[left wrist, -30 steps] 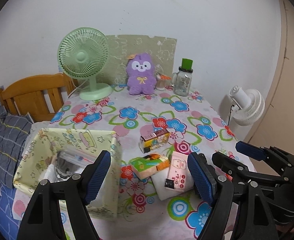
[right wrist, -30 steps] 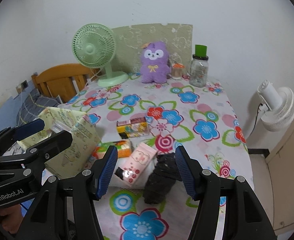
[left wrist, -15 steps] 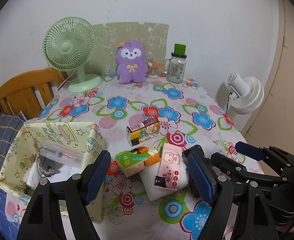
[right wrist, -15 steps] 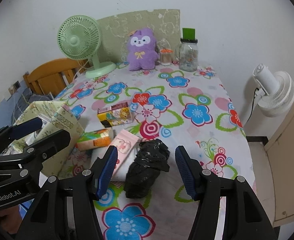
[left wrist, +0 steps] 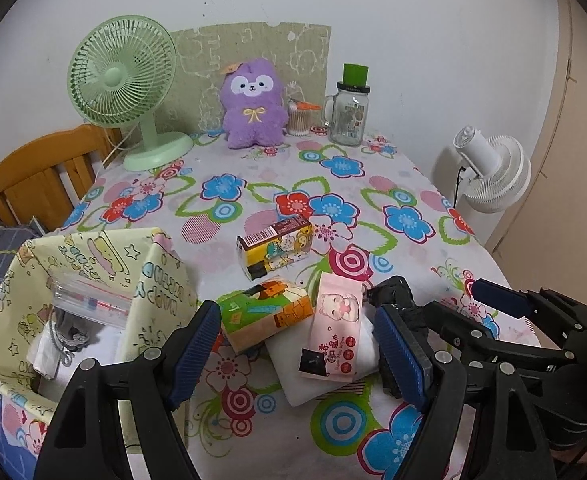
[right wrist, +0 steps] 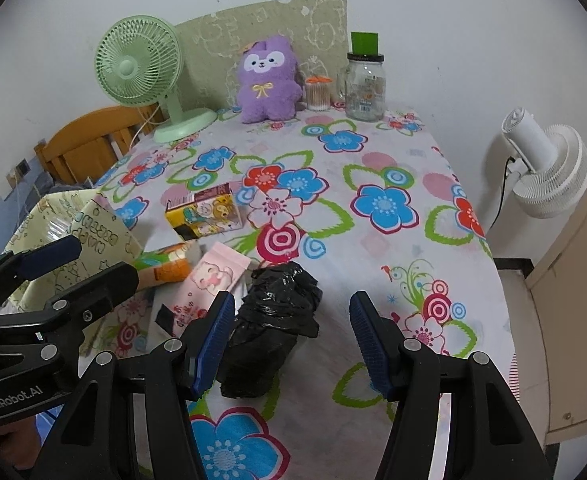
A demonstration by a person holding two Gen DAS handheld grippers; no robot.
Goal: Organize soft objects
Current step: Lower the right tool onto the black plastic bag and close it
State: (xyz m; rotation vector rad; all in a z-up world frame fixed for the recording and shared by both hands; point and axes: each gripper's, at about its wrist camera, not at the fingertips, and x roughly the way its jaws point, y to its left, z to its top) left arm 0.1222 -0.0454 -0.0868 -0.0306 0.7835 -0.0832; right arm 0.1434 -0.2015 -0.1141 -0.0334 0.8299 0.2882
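Note:
Soft packs lie near the table's front: a green-orange tissue pack (left wrist: 267,312), a pink wipes pack (left wrist: 335,326) on a white pack (left wrist: 293,368), a yellow cartoon tissue pack (left wrist: 275,250), and a crumpled black plastic bag (right wrist: 271,328). A yellow fabric bin (left wrist: 73,280) stands at the left and holds a clear zip bag (left wrist: 87,306). My left gripper (left wrist: 295,358) is open above the tissue and wipes packs. My right gripper (right wrist: 291,346) is open with the black bag between its fingers, untouched. A purple plush (left wrist: 253,106) sits at the far edge.
A green desk fan (left wrist: 123,80), a cotton swab jar (left wrist: 299,118) and a glass mug jar (left wrist: 351,110) stand at the table's back. A white floor fan (left wrist: 489,172) stands off the right edge. A wooden chair (left wrist: 37,176) is at the left.
Both grippers have moved forward and lower toward the packs. The black bag now lies between the right gripper's fingers. Both stay open.

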